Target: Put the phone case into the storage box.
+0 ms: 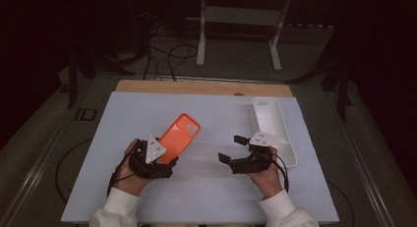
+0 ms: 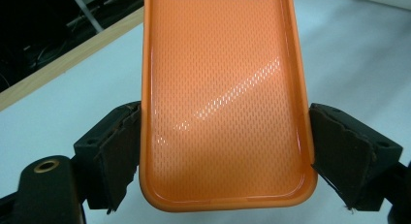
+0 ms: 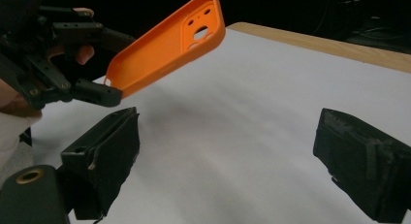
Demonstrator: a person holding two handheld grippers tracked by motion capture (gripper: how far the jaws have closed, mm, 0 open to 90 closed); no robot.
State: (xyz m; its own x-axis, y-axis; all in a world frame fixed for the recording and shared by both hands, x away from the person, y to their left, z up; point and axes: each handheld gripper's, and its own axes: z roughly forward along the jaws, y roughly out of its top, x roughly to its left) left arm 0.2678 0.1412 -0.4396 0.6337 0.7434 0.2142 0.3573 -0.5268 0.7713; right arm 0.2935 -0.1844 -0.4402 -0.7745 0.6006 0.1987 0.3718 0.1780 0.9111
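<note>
The left gripper (image 2: 225, 151) fingers clamp the orange case (image 2: 223, 103) by its long edges; the right gripper (image 3: 232, 156) gapes empty.

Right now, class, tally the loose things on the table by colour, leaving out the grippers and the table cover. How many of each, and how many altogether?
Orange: 1, the phone case, held up off the table between the left gripper's jaws.
White: 1, the long tray at the table's right side.
Total: 2
</note>
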